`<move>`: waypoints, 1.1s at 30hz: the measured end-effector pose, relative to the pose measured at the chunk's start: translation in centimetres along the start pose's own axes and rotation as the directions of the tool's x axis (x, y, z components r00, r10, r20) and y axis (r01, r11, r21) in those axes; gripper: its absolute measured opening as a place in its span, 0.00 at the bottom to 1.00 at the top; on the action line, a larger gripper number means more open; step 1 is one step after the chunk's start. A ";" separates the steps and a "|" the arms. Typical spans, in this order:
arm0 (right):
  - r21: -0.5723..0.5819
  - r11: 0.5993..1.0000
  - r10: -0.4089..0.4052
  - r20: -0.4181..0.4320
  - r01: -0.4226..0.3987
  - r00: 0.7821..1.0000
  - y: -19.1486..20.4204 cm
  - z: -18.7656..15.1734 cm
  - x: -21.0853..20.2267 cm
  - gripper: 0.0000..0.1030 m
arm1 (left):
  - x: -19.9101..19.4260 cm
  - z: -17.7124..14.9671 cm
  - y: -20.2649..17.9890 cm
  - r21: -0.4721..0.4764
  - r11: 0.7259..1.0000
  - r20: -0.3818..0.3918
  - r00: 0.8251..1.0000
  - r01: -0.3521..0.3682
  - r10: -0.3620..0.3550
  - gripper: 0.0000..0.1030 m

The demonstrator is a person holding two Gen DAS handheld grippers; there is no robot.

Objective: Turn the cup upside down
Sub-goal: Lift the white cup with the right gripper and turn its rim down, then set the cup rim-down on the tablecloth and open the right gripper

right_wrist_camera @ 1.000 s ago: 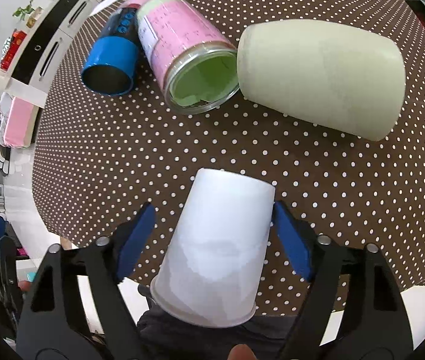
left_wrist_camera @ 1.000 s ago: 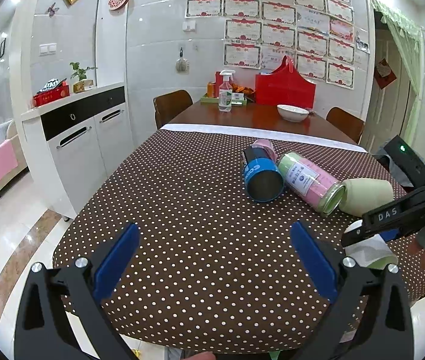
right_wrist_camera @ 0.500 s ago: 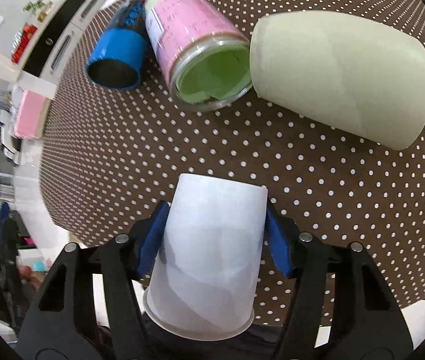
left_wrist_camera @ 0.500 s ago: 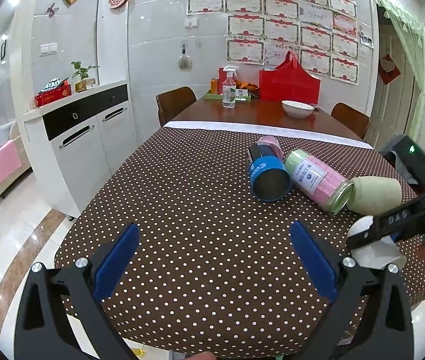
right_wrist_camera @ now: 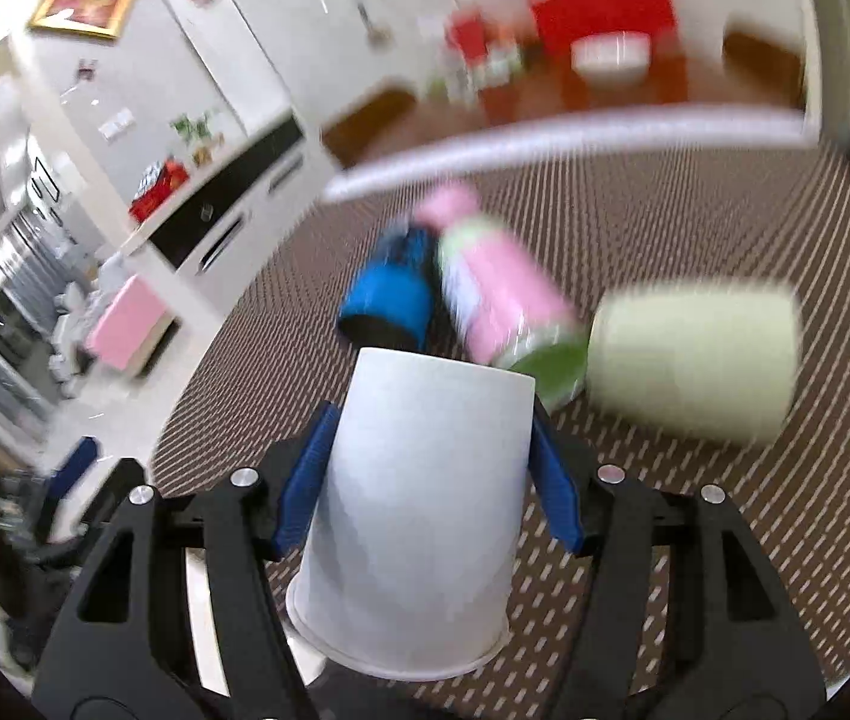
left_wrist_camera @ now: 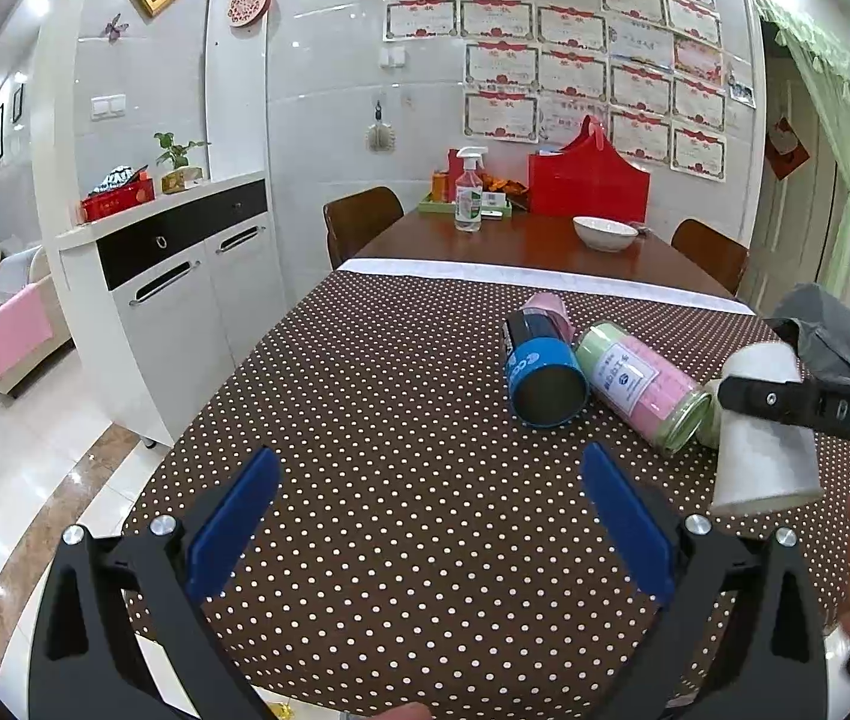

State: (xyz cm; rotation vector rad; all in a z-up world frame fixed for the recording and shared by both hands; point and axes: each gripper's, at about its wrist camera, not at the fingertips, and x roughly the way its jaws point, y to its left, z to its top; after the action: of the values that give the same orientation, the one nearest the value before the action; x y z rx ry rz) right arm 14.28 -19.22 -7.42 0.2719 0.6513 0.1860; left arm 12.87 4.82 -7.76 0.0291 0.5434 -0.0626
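Note:
My right gripper (right_wrist_camera: 432, 477) is shut on a white paper cup (right_wrist_camera: 419, 510). The cup's closed bottom points away from the camera and its open rim faces the camera. The right wrist view is motion-blurred. In the left wrist view the same cup (left_wrist_camera: 764, 450) hangs in the right gripper (left_wrist_camera: 785, 402) above the table's right front, bottom end up and rim down, slightly tilted. My left gripper (left_wrist_camera: 425, 516) is open and empty above the near edge of the dotted tablecloth (left_wrist_camera: 395, 420).
A blue can (left_wrist_camera: 542, 369), a pink and green jar (left_wrist_camera: 644, 387) and a pale green cup (right_wrist_camera: 695, 360) lie on their sides on the cloth. A white bowl (left_wrist_camera: 605, 233), a spray bottle (left_wrist_camera: 468, 192) and a red bag (left_wrist_camera: 587, 180) stand at the table's far end. A white cabinet (left_wrist_camera: 185, 276) is left.
My right gripper closed on the white cup, lifted it and swung from looking down at the table to looking forward. The cup now stands bottom-up. The left gripper barely moved.

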 end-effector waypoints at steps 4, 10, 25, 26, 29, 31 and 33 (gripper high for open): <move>-0.092 0.991 -0.083 0.160 0.099 0.984 1.7 -1.6 -0.1 0.59 | 0.0 0.1 -0.5 0.013 1.000 -0.001 1.000 -0.003 0.003 0.96; -0.149 0.966 -0.171 0.256 0.214 0.951 2.2 -4.3 1.8 0.59 | 0.4 -0.2 -1.2 0.017 1.000 -0.011 1.000 0.003 -0.003 0.96; -0.193 0.931 -0.269 0.216 0.311 0.939 2.3 -7.6 3.9 0.60 | 2.6 -1.5 -1.4 0.004 1.000 -0.051 0.999 0.014 -0.014 0.96; -0.196 0.929 -0.269 0.218 0.313 0.938 2.4 -7.8 3.8 0.60 | 2.6 -1.6 -1.4 0.003 1.000 -0.052 0.999 0.015 -0.014 0.96; -0.196 0.934 -0.258 0.216 0.300 0.942 2.3 -8.5 3.3 0.60 | 2.6 -1.7 -1.5 0.006 1.000 -0.054 0.998 0.016 -0.016 0.96; -0.198 0.932 -0.258 0.222 0.303 0.940 2.3 -8.8 3.0 0.61 | 2.5 -1.7 -1.6 0.006 1.000 -0.051 0.999 0.016 -0.016 0.96; -0.199 0.934 -0.250 0.224 0.295 0.942 2.2 -9.2 2.6 0.71 | 2.4 -1.6 -1.6 0.004 1.000 -0.048 0.999 0.017 -0.016 0.96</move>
State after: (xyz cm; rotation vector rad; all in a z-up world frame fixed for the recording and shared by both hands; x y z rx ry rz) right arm 10.44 -14.70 -15.25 -0.0271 0.4603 -0.0345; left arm 13.94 3.16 -10.40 0.0305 0.5912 -0.0793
